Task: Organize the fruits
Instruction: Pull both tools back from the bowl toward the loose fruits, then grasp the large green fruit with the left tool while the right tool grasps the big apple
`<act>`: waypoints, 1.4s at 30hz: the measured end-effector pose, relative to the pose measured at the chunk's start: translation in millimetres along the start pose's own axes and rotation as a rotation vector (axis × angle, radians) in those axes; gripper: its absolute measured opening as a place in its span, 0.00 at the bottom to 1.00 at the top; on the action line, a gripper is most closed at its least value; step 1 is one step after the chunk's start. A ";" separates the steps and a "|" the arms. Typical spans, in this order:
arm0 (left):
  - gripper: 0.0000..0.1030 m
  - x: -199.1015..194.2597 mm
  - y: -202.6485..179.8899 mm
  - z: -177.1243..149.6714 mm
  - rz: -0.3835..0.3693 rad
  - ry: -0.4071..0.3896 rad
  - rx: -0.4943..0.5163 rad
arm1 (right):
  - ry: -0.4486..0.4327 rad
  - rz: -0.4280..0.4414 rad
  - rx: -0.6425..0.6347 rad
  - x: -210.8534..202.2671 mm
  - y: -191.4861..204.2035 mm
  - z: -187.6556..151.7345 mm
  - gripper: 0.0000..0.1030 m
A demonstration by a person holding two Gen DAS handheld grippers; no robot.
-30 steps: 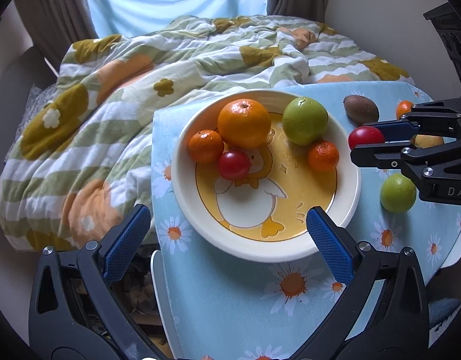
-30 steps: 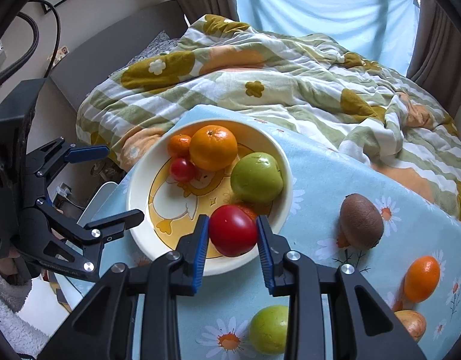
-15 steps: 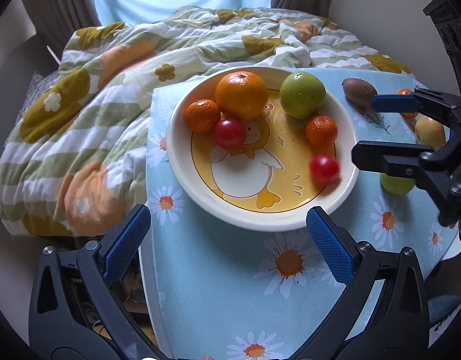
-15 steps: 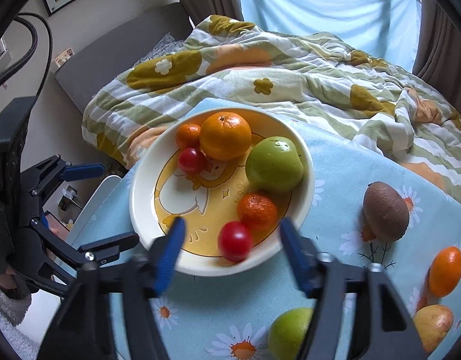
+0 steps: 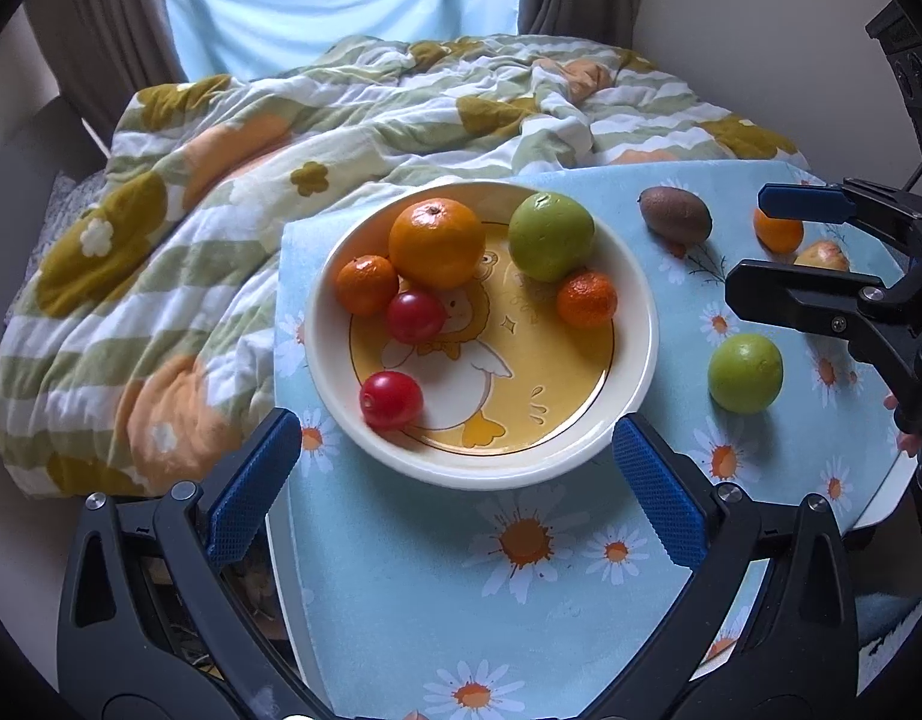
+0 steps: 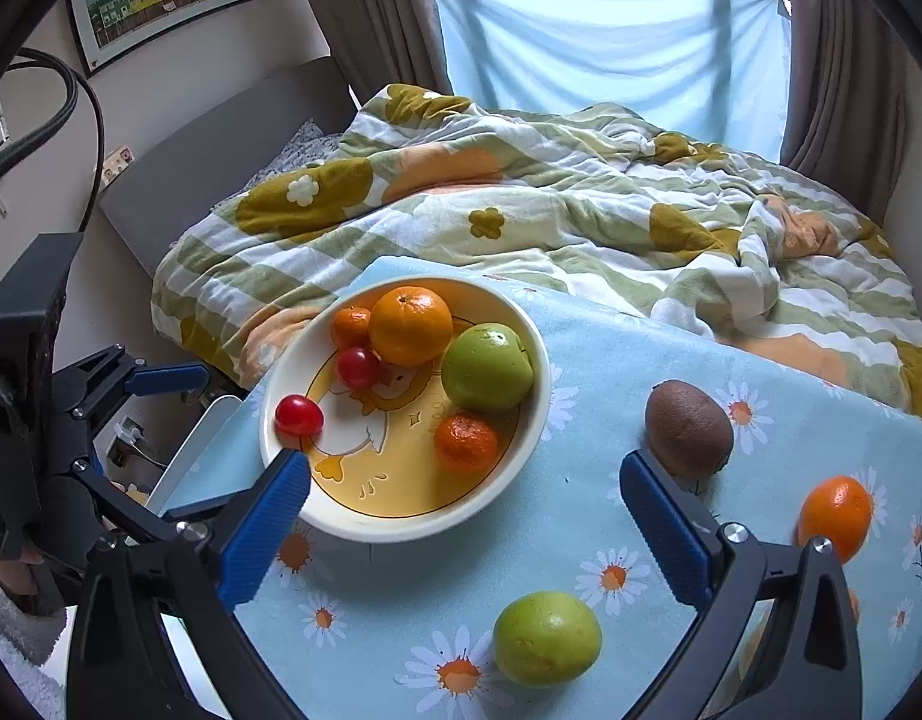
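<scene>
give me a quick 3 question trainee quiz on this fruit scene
1. How many fruits lie in the bowl?
2. True or false: the right gripper holds a fruit.
3. Which fruit lies nearest the kiwi on the cloth: A) small orange B) banana C) grape?

Key:
1. Six: large orange, green apple, two mandarins, two red tomatoes.
2. False; open, empty.
3. A

The right hand-held gripper (image 6: 464,516) has let go of the tomato (image 5: 391,399), which now lies inside the bowl (image 5: 635,324), at its near-left rim; its jaws gape empty.
</scene>
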State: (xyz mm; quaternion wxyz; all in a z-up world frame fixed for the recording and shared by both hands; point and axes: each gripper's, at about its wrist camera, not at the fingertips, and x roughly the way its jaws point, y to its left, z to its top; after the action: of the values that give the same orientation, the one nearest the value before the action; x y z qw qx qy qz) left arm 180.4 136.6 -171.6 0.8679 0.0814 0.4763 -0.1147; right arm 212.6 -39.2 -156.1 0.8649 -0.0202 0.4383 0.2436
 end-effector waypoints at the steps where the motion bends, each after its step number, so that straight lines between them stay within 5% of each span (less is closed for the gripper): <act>1: 1.00 -2.7 -1.4 1.9 -0.001 -0.003 0.002 | -0.004 -0.007 0.005 -4.8 -1.3 -0.3 1.00; 12: 1.00 -32.3 -40.1 24.4 -0.002 -0.033 0.040 | -0.056 -0.088 0.082 -71.5 -33.9 -5.8 1.00; 24: 1.00 -34.4 -123.5 27.6 -0.007 -0.040 0.012 | -0.048 -0.126 0.060 -128.8 -103.3 -41.6 1.00; 31: 1.00 -11.2 -165.8 11.4 -0.038 -0.011 -0.022 | 0.018 -0.110 0.043 -125.6 -138.7 -73.7 1.00; 42: 0.99 39.0 -192.8 0.6 0.010 0.023 -0.043 | 0.084 -0.069 -0.021 -87.6 -169.6 -100.8 1.00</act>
State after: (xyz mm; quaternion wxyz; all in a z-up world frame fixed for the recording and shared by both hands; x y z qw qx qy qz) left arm 147.8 -53.5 -210.5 0.8646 0.0665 0.4882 -0.0990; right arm 168.1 -248.9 -181.1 0.8534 -0.0544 0.4708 0.2171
